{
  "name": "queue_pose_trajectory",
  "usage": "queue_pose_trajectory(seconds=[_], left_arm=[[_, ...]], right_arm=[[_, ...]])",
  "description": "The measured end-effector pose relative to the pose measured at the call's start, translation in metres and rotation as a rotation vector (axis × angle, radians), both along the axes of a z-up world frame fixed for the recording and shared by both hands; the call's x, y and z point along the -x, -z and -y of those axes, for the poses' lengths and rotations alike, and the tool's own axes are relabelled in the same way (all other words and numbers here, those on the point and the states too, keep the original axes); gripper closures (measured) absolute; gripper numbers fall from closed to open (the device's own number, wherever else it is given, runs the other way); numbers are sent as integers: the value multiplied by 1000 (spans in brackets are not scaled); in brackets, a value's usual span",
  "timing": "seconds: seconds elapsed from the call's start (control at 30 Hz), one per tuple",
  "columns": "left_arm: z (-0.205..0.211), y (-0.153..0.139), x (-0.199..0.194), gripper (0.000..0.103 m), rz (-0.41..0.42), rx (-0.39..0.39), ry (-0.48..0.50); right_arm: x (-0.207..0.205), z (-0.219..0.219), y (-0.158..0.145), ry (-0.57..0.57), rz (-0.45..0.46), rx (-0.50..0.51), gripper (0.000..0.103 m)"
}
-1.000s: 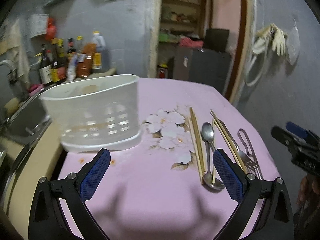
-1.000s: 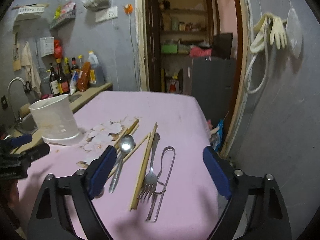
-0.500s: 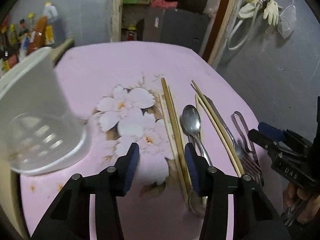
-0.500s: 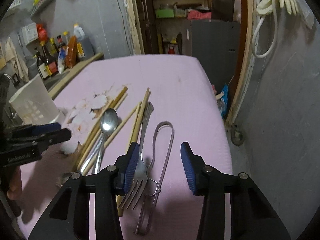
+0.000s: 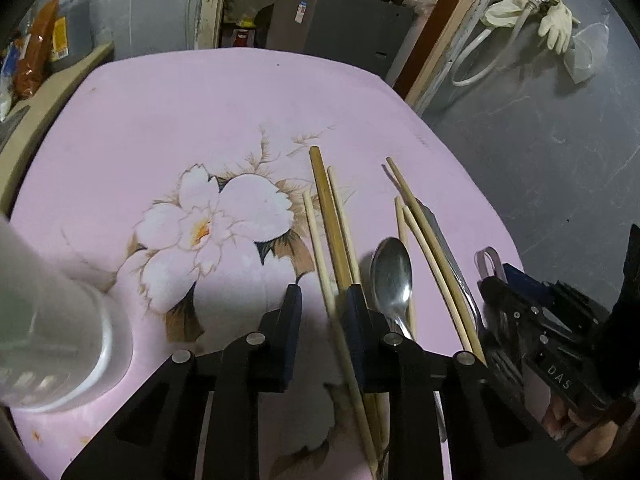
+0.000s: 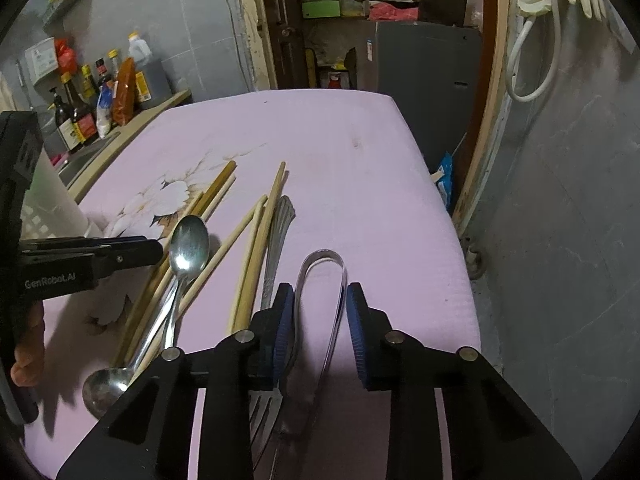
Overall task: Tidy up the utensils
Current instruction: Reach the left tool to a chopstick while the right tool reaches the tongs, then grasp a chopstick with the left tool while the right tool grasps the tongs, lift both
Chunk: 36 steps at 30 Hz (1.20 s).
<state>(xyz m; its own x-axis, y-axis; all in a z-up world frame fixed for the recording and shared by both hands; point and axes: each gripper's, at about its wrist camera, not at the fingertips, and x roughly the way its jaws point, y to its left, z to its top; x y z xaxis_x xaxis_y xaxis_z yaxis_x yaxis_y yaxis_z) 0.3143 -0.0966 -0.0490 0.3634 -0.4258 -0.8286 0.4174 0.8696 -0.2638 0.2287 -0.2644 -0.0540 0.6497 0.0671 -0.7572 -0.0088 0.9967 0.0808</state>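
Note:
Several wooden chopsticks (image 5: 334,236), a metal spoon (image 5: 391,276), a fork (image 6: 274,240) and metal tongs (image 6: 324,284) lie on the pink floral table (image 5: 200,104). My left gripper (image 5: 323,304) is low over the table, its jaws partly closed, straddling a thin chopstick (image 5: 320,256) with a gap on each side. My right gripper (image 6: 320,320) is also partly closed, its pads on either side of the tongs, apart from them. A white slotted utensil holder (image 5: 48,320) stands at the left.
The table's right edge (image 6: 444,220) drops to a grey floor. Sauce bottles (image 6: 96,96) stand on a counter at the back left. A dark cabinet (image 6: 420,80) stands behind the table. A hose and gloves (image 6: 556,4) hang on the right wall.
Both grippers have moved down and forward to the utensils while their jaws narrowed from wide open. The left now straddles a chopstick, the right the tongs.

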Motion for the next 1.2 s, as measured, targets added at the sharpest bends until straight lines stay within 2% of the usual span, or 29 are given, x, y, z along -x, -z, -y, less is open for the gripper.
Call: queue_pose_trajectory(seconds=[0.13,0.47,0.6,0.7,0.8,0.9,1.03,1.2], left_arm=[[-1,6,-13,95,-32,-9,-15],[18,3,-15,97,-51,-91,-4],[19,4,-15,101,-62,-34,-34],[5,-3,-2,101,-20,-1,-48],[-6,-14,18,101,40,37,-61],[-19,-25,40,101,101,71,-98],[-37,-43,74,101,225,137,-178],[-53,-54,113,101,350,189,-260]], right_arm=[[-2,0,1,-1,-1,0,80],[-15,-5,1,-9,-36,31,80],[-14,-2,0,-12,-40,8,80],[-6,0,-2,-9,-12,-26,80],[10,-2,-8,-20,46,-52,81],[32,-12,-20,-55,143,-41,81],[64,-24,-39,-88,309,-39,81],[89,-38,-54,-102,453,-23,81]])
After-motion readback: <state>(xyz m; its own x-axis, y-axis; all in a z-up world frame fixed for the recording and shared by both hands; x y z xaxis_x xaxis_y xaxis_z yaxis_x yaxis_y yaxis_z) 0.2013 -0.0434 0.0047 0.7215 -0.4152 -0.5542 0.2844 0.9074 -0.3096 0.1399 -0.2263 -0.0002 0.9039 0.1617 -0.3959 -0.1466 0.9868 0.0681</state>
